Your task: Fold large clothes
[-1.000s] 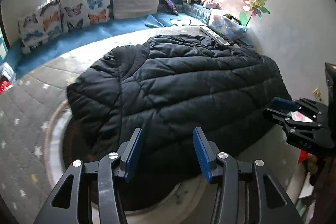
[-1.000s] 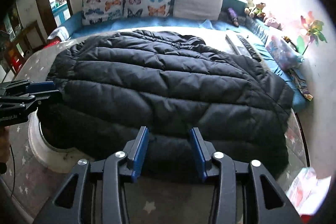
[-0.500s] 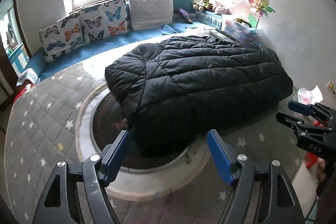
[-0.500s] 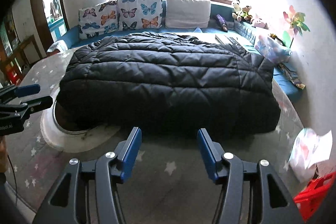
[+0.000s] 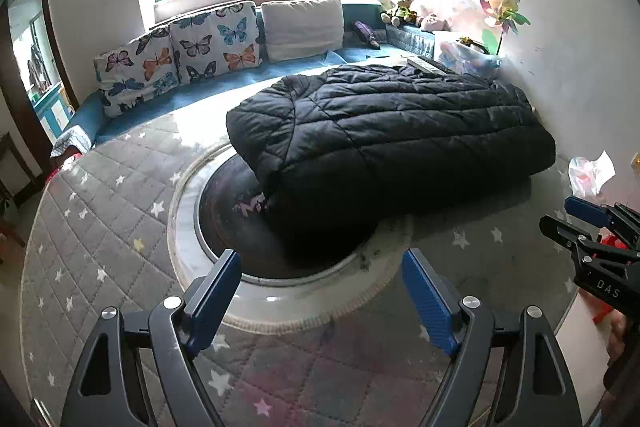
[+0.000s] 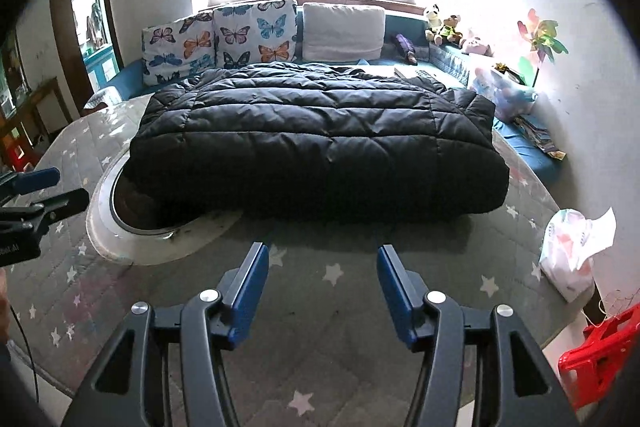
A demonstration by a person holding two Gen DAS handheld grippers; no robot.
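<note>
1. Grey star-patterned quilting covers the big round bed [image 6: 340,307] under a bright window, with butterfly cushions [image 6: 224,39] behind.
2. On it lies the black puffer coat [image 6: 316,139], folded into a thick block, its left end over a round inset panel [image 5: 224,227]. It looks bulky, soft, springy and slick; the seamed edges seem best to grip.
3. Left gripper [image 5: 320,299] and right gripper [image 6: 320,287] hover apart, empty; a second ago both were close over the coat, narrower.
</note>
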